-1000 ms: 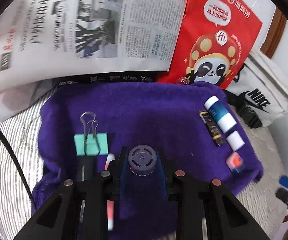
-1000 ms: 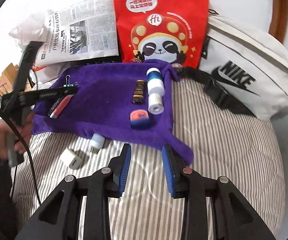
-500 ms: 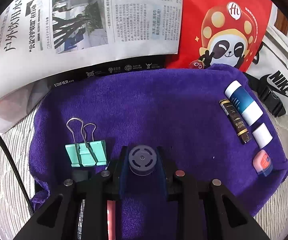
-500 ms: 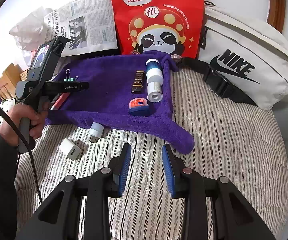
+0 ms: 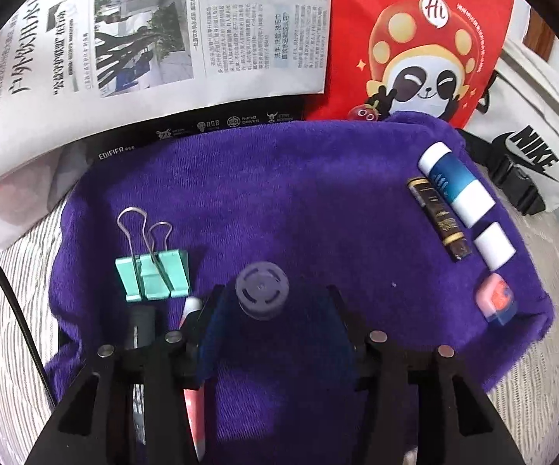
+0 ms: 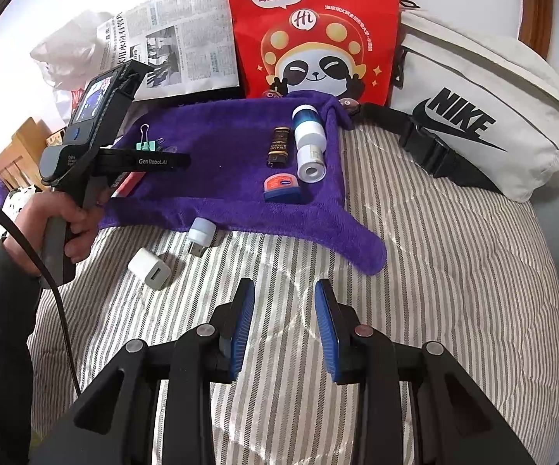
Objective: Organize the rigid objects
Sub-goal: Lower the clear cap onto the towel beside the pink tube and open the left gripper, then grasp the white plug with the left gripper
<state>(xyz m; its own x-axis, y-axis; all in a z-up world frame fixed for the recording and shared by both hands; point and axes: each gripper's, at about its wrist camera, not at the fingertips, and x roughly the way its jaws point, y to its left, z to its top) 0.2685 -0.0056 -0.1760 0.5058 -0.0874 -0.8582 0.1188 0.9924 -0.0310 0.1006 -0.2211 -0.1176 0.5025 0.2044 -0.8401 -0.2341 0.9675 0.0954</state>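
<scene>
1. Looked like a bedroom in a home: striped quilted bedding [image 6: 454, 271] under and ahead of the right tongs.
2. Purple towel [image 6: 221, 178] spread on the bed, ahead of the tongs, with small toiletries laid on it.
3. Beyond the towel, propped against a pale wall: newspaper [image 5: 155, 31], red panda shopping bag [image 6: 318, 27], white Nike waist bag [image 6: 512, 128].
4. Far left of the right tongs: wooden furniture [image 6: 19, 151].

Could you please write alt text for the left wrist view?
The left tool stands open around a small round clear cap on a purple towel. A green binder clip lies to the left, a row of small tubes to the right.
</scene>
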